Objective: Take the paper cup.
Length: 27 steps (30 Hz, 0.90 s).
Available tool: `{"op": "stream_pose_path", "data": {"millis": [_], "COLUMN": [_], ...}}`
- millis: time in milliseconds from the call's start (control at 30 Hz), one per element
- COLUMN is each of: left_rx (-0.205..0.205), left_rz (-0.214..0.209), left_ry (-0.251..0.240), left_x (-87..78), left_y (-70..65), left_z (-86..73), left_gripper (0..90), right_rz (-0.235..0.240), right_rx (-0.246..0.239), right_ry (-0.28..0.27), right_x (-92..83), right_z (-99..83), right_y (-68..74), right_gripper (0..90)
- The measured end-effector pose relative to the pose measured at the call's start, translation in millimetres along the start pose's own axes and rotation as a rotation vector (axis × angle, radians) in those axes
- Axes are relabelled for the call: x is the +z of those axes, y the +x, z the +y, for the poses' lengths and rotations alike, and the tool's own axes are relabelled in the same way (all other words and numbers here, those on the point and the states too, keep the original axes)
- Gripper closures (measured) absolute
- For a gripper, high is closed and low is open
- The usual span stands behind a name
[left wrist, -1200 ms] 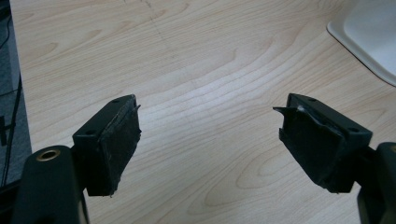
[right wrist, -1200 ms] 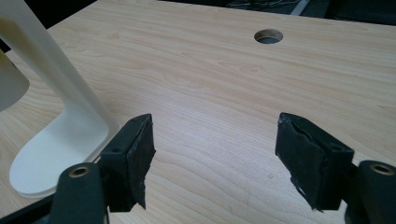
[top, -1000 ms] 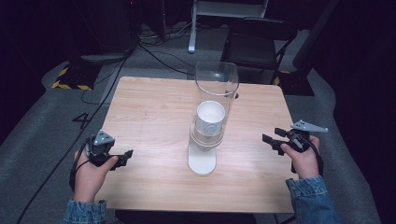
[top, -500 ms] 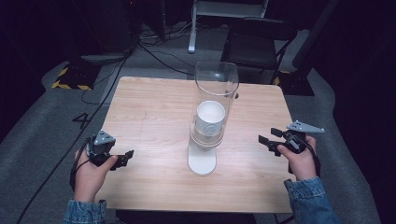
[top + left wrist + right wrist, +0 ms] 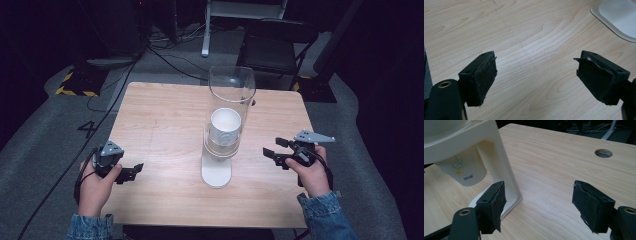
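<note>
A cup dispenser (image 5: 231, 95) stands at the middle of the wooden table (image 5: 165, 115): a clear upright tube on a white stand with a flat base (image 5: 216, 172). A white paper cup (image 5: 225, 127) sits in the tube. In the right gripper view the cup's bottom (image 5: 466, 170), printed with a small plant, hangs out under the white stand (image 5: 499, 157). My right gripper (image 5: 272, 147) hovers right of the stand, pointing at it. Its jaws (image 5: 539, 197) have just been opening and hold nothing. My left gripper (image 5: 135, 170) rests near the front left, open (image 5: 536, 72) over bare wood.
A round cable hole (image 5: 603, 153) is cut in the table behind the dispenser. A black chair (image 5: 272, 50) and a white stand foot (image 5: 205, 50) are on the floor beyond the far edge, with cables (image 5: 165, 50) on the grey carpet.
The right hand has carried its gripper leftward, closer to the dispenser. The left hand has stayed where it was.
</note>
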<state>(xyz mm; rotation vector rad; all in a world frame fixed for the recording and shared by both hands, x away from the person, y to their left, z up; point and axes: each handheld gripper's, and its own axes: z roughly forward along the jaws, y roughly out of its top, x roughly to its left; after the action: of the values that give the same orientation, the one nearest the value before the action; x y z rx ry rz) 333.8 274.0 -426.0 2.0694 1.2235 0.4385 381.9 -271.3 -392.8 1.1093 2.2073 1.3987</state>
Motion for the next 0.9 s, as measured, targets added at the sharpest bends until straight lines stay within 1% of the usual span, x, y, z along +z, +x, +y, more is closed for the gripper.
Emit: {"op": "stream_pose_path", "data": {"millis": [33,67,133,233,333,400,433,467,500,533,600,667,733,900], "left_rx": [0.0,-0.001,0.004,0.0,0.001,0.0,-0.006,-0.004,0.0,-0.004,-0.006,-0.014,-0.013,-0.018], "left_rz": [0.0,-0.003,-0.002,-0.008,-0.006,-0.005,-0.005,-0.005,-0.008,-0.009,-0.008,-0.005,-0.005,0.005], "left_ry": [0.0,-0.001,-0.001,0.003,0.008,0.005,0.004,0.007,0.012,0.013,0.013,0.014,0.014,0.013], "left_x": [0.0,0.1,0.2,-0.5,-1.2,-1.2,-1.0,-0.8,-1.0,-0.7,-0.5,-0.2,0.1,1.2], "left_y": [0.0,0.0,0.4,1.4,3.0,3.5,3.2,3.4,3.6,3.4,3.4,3.0,3.2,3.5], "left_z": [0.0,-0.2,-0.3,-1.2,-1.8,-2.2,-2.4,-2.4,-2.3,-2.6,-2.6,-2.8,-2.9,-3.4], "left_gripper": [16.3,16.3,16.3,16.3,16.3,16.3,16.3,16.3,16.3,16.3,16.3,16.3,16.3,16.2], "right_rz": [0.0,0.016,0.024,0.047,0.061,0.083,0.083,0.098,0.098,0.115,0.124,0.163,0.169,0.226], "right_rx": [0.0,-0.005,-0.009,-0.036,-0.053,-0.062,-0.062,-0.07,-0.07,-0.076,-0.082,-0.087,-0.09,-0.113], "right_ry": [0.0,0.002,0.003,0.009,0.015,0.021,0.021,0.026,0.026,0.03,0.03,0.036,0.039,0.056], "right_x": [0.0,2.4,3.3,10.5,15.9,21.5,21.5,24.8,24.8,28.2,29.8,36.4,37.9,49.4], "right_z": [0.0,1.5,2.1,5.7,7.9,10.1,10.1,11.1,11.1,12.2,12.6,14.4,14.7,14.2], "right_y": [0.0,5.3,7.2,16.8,22.4,29.5,29.5,34.4,34.4,39.5,41.1,49.2,51.2,63.5], "right_gripper": [27.8,27.7,27.5,27.4,27.2,27.0,27.0,26.9,26.9,26.8,26.8,26.9,26.9,25.5]}}
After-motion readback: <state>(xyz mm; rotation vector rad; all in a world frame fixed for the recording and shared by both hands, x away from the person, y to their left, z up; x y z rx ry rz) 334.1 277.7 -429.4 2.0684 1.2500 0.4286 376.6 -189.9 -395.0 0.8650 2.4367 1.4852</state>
